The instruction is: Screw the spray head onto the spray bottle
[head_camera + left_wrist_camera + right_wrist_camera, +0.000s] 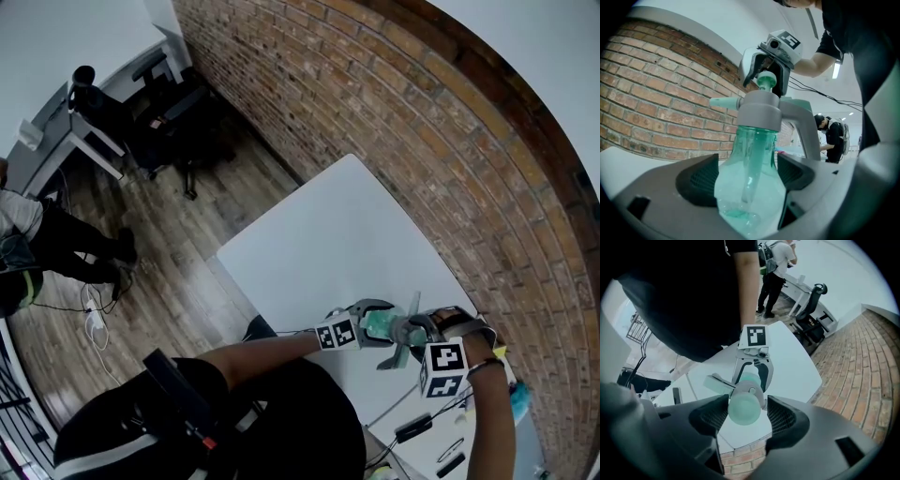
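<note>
The white table (328, 244) runs diagonally through the head view. Its far corner sits close to the brick wall (422, 122), and its long left edge drops to wood floor (187, 272), which lies open toward the frame's left. The upper half of the table is bare, with free room there. At the lower right edge lie cables (398, 412) and a few small dark items too small to name. A desk (84, 131) and chairs (169, 112) fill the upper left corner, well apart from the table, and a person (56, 239) stands at the left edge. The work sits in the lower right of the frame, above the table and near the wall. The left gripper (375, 323) lies about level and clamps the belly of the clear green bottle (750, 187), one pad on each side. The bottle's long axis is upright, neck up. The grey spray head (759, 110) sits on the neck. Its nozzle (724, 102) points to the frame's left, toward the wall, and its handle hangs at the right. The right gripper (746, 416) points straight down over the head. Its jaws are parted astride the round green knob (743, 409), and a gap shows at the right pad.
</note>
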A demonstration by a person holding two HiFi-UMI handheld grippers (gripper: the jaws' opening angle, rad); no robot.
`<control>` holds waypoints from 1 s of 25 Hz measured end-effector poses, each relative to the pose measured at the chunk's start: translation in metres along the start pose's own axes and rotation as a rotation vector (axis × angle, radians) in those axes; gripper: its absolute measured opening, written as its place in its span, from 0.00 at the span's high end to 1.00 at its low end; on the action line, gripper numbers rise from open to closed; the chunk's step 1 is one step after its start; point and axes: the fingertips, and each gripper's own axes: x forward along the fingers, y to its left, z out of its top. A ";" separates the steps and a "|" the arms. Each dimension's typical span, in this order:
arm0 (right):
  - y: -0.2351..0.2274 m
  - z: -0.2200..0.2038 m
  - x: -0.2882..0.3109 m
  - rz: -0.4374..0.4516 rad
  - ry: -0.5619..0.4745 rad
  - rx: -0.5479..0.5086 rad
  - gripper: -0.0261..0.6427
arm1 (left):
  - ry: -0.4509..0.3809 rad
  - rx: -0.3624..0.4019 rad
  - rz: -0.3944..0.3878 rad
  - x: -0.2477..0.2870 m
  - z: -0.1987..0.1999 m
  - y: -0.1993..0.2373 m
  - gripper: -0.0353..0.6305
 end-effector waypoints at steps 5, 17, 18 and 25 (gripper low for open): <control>0.001 -0.002 0.001 0.029 0.043 -0.106 0.57 | -0.001 -0.004 -0.005 0.000 0.001 0.000 0.36; 0.002 -0.006 0.024 0.008 0.095 -0.250 0.57 | -0.002 -0.014 -0.009 -0.001 0.000 0.001 0.37; 0.002 -0.007 0.025 0.008 0.091 -0.245 0.57 | -0.001 -0.015 -0.010 -0.001 0.000 0.001 0.37; 0.001 -0.006 0.025 0.019 0.040 -0.095 0.57 | 0.000 0.004 -0.019 -0.002 0.001 -0.001 0.37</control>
